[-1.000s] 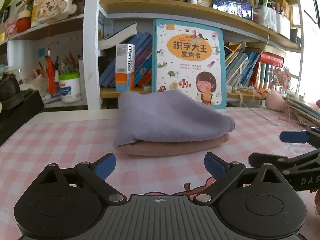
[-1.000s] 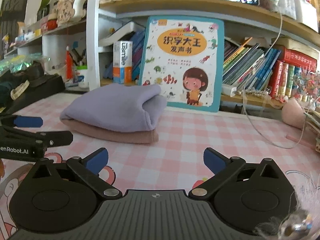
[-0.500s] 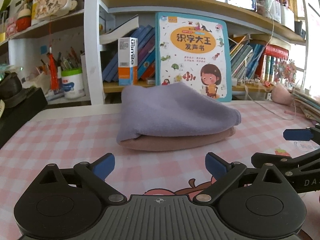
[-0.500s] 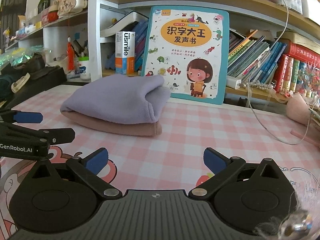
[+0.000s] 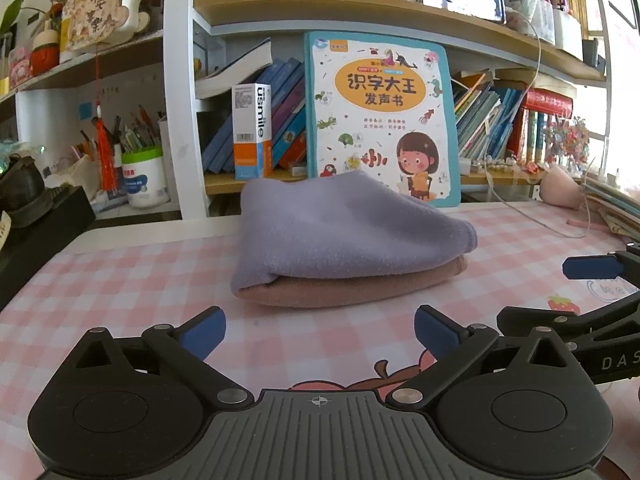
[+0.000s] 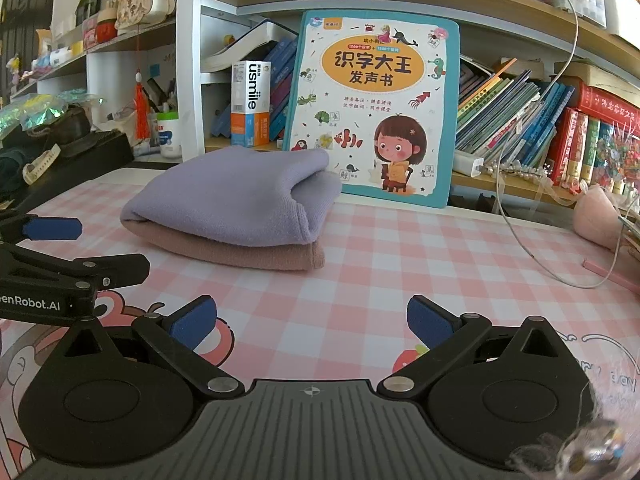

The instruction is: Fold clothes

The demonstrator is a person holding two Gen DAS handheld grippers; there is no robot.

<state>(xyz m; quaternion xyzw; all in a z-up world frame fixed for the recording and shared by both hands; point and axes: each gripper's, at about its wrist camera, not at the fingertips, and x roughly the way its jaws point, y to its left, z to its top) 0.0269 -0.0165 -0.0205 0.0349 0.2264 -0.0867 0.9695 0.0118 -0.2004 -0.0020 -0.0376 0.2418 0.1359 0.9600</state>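
Note:
A folded lilac cloth (image 5: 344, 228) lies on top of a folded dusty-pink cloth (image 5: 352, 288) on the pink checked table mat (image 5: 120, 280). The stack also shows in the right wrist view, lilac (image 6: 236, 192) over pink (image 6: 240, 248). My left gripper (image 5: 320, 330) is open and empty, a short way in front of the stack. My right gripper (image 6: 312, 320) is open and empty, in front of and to the right of the stack. Each gripper shows at the edge of the other's view, the right one in the left wrist view (image 5: 592, 292) and the left one in the right wrist view (image 6: 60, 248).
A large children's book (image 5: 380, 120) stands against the bookshelf behind the stack. A white usmile box (image 5: 252, 132) and a pen pot (image 5: 144, 176) stand on the shelf. A white cable (image 6: 532, 240) and a pink soft toy (image 6: 596, 216) lie at the right.
Both grippers have drawn slightly back from the folded stack and tilted a little; both stay open. The stack has not moved.

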